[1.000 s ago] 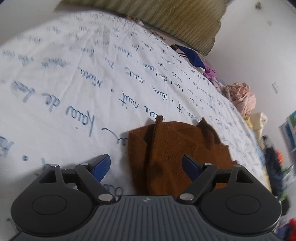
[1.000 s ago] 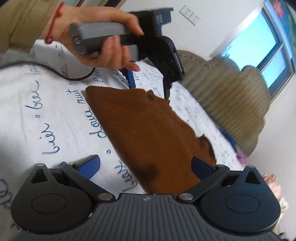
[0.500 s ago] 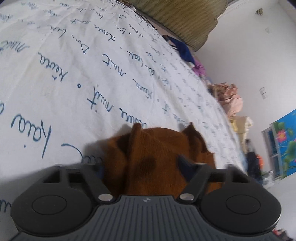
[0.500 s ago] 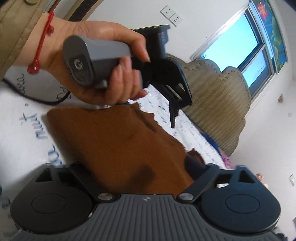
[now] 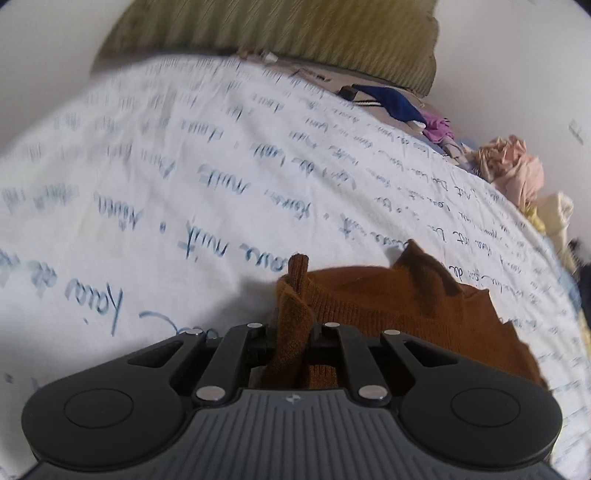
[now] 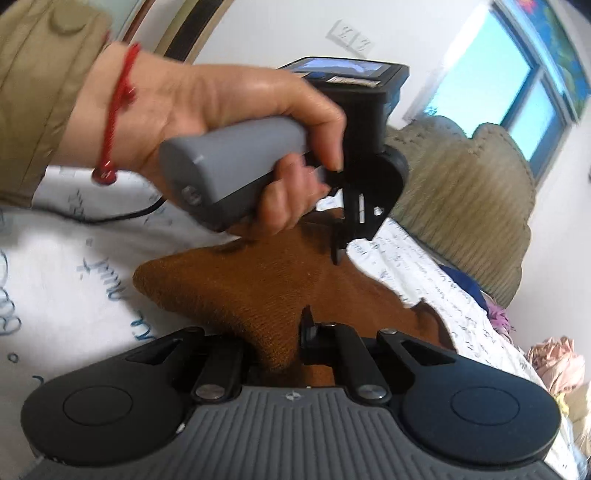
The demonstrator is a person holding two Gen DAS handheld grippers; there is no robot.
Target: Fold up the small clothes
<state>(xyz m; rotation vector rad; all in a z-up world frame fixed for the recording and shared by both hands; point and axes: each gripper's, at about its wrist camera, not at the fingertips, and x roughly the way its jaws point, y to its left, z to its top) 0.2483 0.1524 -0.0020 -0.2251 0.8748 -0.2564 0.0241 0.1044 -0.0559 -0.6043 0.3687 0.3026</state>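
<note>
A small rust-brown knit garment [image 5: 399, 302] lies on a white bed sheet [image 5: 155, 206] printed with blue handwriting. My left gripper [image 5: 291, 332] is shut on a bunched edge of the garment, which sticks up between its jaws. In the right wrist view the same garment [image 6: 240, 284] spreads ahead, and my right gripper [image 6: 280, 350] is shut on its near edge. The left gripper [image 6: 338, 254] shows there too, held by a hand [image 6: 229, 122], with its tips down on the garment's far edge.
An olive ribbed cushion [image 5: 280, 33] stands at the head of the bed. Loose clothes lie along the far right edge: a blue piece [image 5: 391, 99], a purple one [image 5: 437, 127], a pink bundle [image 5: 513, 168]. A window [image 6: 517, 92] is at the right.
Both grippers were open around the garment's edges a second ago. Both have closed on the fabric, and the pinched edges are now bunched and raised off the sheet.
</note>
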